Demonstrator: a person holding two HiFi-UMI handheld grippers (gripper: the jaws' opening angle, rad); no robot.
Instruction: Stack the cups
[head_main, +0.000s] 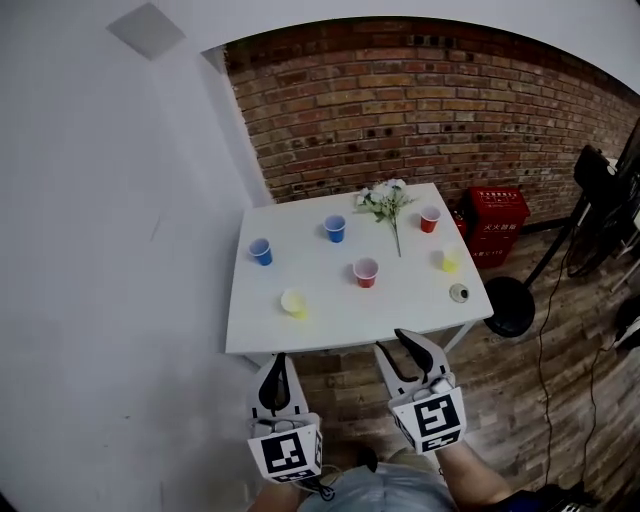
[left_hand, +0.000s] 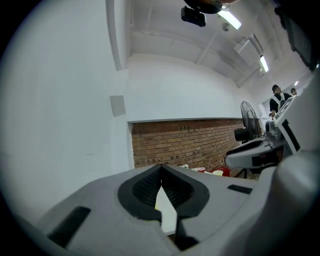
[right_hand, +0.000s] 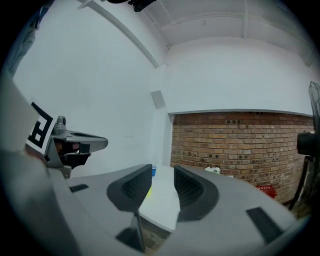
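Observation:
Several small cups stand apart on the white table: two blue, two red and two yellow. Both grippers hover short of the table's near edge, pointing level at it. My left gripper has its jaws shut with nothing between them; its own view shows the tips meeting. My right gripper stands open and empty, with the table edge showing through the gap. A blue cup shows past its left jaw.
A sprig of white flowers lies at the table's far side, and a small round object sits near the right front corner. A red crate and a fan's black base stand right of the table. A white wall runs along the left.

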